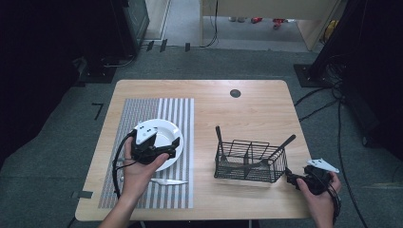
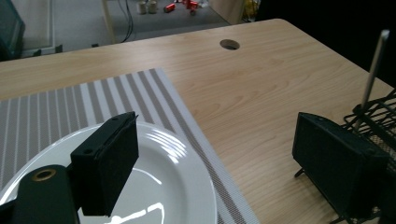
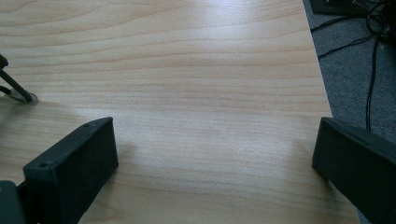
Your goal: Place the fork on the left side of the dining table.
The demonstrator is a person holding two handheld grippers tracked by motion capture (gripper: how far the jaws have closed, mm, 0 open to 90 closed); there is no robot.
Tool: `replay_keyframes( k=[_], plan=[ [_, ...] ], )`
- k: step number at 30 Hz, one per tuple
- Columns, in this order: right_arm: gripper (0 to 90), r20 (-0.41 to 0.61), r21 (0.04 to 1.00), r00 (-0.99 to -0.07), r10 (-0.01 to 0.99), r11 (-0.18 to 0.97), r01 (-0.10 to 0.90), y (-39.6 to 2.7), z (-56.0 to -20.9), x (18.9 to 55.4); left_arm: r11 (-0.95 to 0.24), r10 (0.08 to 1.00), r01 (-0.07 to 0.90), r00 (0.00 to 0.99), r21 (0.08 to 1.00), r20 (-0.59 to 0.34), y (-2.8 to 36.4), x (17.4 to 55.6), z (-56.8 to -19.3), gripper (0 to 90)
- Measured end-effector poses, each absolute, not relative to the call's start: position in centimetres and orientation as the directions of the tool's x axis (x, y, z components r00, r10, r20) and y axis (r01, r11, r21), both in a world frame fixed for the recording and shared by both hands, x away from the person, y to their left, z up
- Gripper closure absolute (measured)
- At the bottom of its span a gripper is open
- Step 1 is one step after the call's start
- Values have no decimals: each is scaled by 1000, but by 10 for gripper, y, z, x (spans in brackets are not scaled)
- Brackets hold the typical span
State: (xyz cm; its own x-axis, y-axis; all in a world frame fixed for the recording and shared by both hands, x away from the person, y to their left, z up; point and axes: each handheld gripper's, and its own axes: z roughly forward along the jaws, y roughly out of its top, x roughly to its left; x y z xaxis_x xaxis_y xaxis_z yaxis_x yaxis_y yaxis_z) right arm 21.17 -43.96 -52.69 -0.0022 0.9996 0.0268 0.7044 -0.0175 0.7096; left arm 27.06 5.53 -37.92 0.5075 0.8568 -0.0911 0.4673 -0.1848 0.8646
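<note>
A white plate (image 1: 164, 128) lies on a grey striped placemat (image 1: 142, 109) at the table's left. My left gripper (image 1: 168, 147) hovers open over the plate's near edge. In the left gripper view the left gripper (image 2: 215, 140) has one jaw above the plate (image 2: 163, 186) and the other out over bare wood. A black wire basket (image 1: 249, 161) right of centre holds dark-handled utensils (image 1: 219, 135). My right gripper (image 1: 293, 179) sits open by the basket's front right corner. In the right gripper view the right gripper (image 3: 215, 135) has bare table (image 3: 210, 70) between its jaws.
A pale knife (image 1: 168, 182) lies on the placemat in front of the plate. A cable hole (image 1: 235, 93) marks the table's far side. The table's right edge (image 3: 322, 84) is close to my right gripper, with cables (image 1: 332, 104) on the floor beyond it.
</note>
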Motion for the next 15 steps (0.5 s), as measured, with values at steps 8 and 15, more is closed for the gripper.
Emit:
replay_keyframes(
  k=[8, 15],
  plan=[
    [2, 28, 710, -3, 1000, -18, 704, -439, -527, 212, -196, 822, 462, 559, 865, -113, 30, 275, -375, 150],
    [2, 28, 709, -3, 1000, -17, 705, -439, -527, 212, -192, 787, 461, 600, 867, -145, 5, 279, -374, 233]
  ],
)
